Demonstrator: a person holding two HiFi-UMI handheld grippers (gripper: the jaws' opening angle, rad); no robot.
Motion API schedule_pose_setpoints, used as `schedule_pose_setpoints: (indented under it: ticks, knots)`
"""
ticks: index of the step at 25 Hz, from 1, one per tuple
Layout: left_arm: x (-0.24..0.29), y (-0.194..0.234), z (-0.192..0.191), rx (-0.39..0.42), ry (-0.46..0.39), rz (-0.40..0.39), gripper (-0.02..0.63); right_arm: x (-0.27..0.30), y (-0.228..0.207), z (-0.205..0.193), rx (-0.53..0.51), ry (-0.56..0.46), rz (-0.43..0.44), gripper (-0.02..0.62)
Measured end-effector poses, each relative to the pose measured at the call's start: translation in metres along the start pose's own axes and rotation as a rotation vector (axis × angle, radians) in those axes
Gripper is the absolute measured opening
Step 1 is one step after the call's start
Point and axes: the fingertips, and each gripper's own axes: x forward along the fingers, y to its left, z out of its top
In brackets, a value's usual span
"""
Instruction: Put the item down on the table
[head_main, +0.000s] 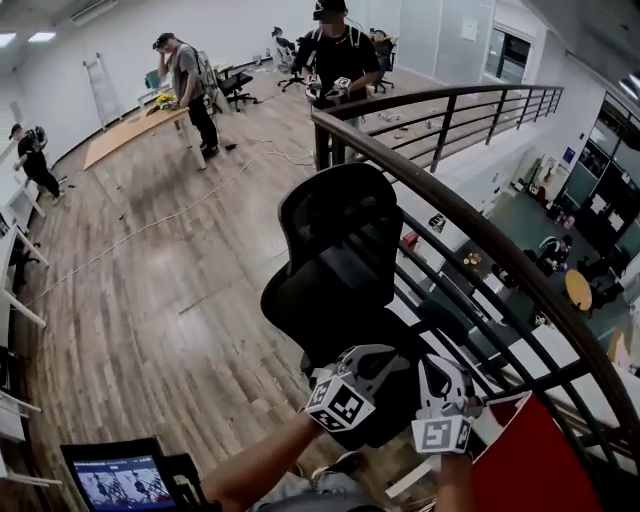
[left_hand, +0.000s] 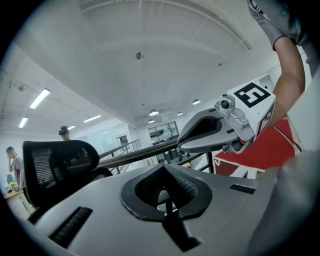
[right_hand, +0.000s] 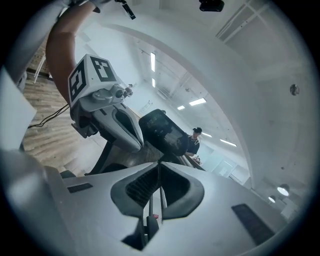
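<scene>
Black mesh chair (head_main: 335, 225) stands beside the railing (head_main: 400, 168); my left gripper (left_hand: 164, 187) and right gripper (right_hand: 158, 182) hang side by side before it, fingers pressed together, empty; the wooden surface (head_main: 130, 132) lies well apart; the item I cannot make out.

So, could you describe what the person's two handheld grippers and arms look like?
The left gripper and right gripper are pale grey moulded shells with black ribbed pads. Each carries a white cube printed with black square markers. A grey short sleeve covers the right upper arm.
</scene>
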Motion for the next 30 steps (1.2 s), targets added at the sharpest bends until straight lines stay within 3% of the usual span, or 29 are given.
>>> schedule_pose_setpoints:
  ticks: [5,14,24,30]
  knots:
    - [-0.075,0.011,0.034,-0.044,0.005,0.063,0.003,-0.028,-0.001,0.080,-0.058,-0.028,0.031,0.006]
    - [-0.211,0.002,0.060,-0.043,-0.027,0.105,0.003,-0.074,0.064,0.199,-0.231,-0.030,0.049,0.006]
    - [-0.252,0.001,0.041,-0.070,-0.030,0.162,0.003,-0.075,0.100,0.222,-0.290,-0.054,0.090,0.006]
    - [-0.306,-0.033,0.064,-0.068,-0.031,0.203,0.003,-0.128,0.119,0.259,-0.323,-0.079,0.103,0.006]
